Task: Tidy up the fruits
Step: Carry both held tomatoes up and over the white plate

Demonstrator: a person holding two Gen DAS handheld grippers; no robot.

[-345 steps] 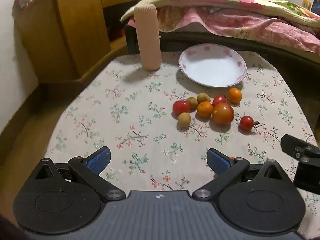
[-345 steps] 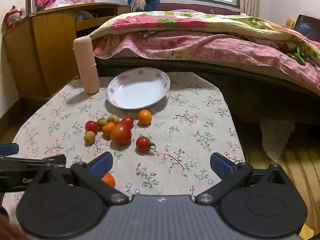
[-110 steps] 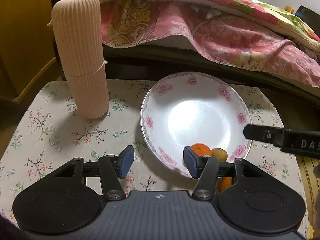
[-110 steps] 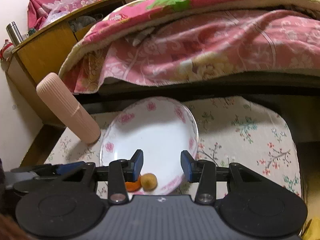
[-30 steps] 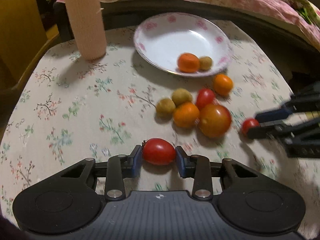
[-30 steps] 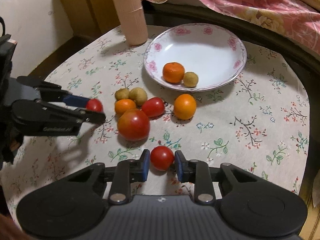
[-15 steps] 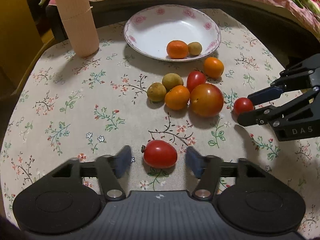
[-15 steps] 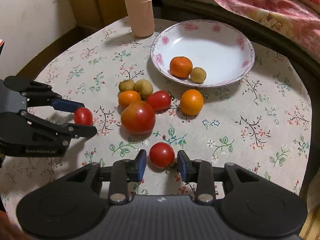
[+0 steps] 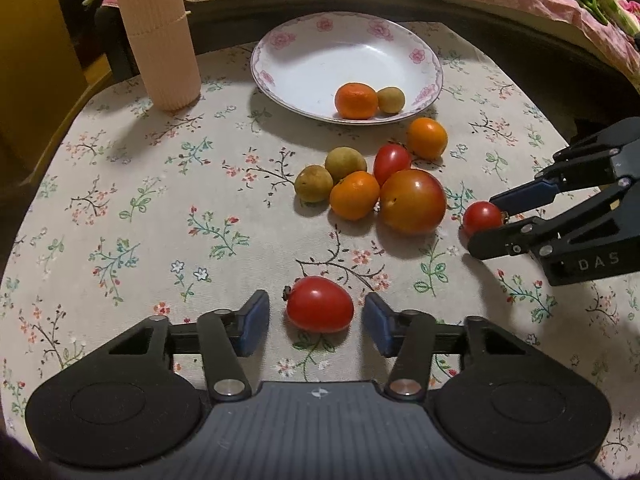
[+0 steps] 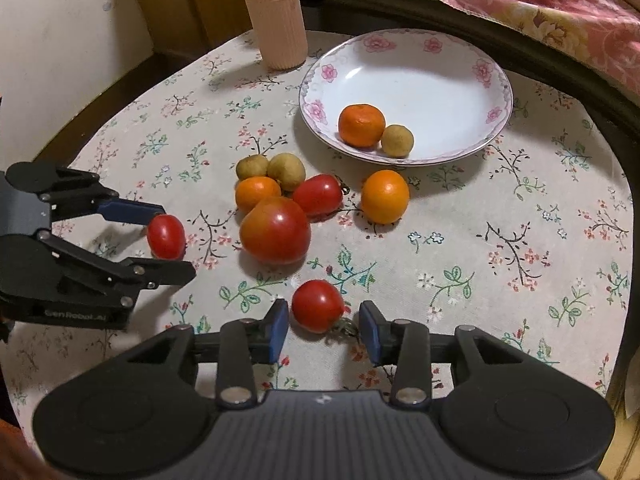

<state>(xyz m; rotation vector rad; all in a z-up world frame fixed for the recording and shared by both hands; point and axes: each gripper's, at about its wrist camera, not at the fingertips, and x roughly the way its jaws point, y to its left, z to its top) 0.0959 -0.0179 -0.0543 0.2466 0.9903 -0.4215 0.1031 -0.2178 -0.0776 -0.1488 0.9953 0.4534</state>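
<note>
While both tongs gape, tomatoes (image 9: pixel 320 304) apparently lie untouched between.

Floral-clothed table (image 9: pixel 120 208); on it plate (image 9: pixel 304 68), pink cylinder (image 9: pixel 156 32), loose fruits (image 9: pixel 376 192).

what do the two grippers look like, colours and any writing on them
Both are matte black, with linkage arms held by silver rivets, blue pads on the fingertips, and a ribbed grey body flanked by two round discs. The left gripper carries faint "GenRobot.AI" lettering; the right gripper shows "DAS". No cables or sleeves show.
</note>
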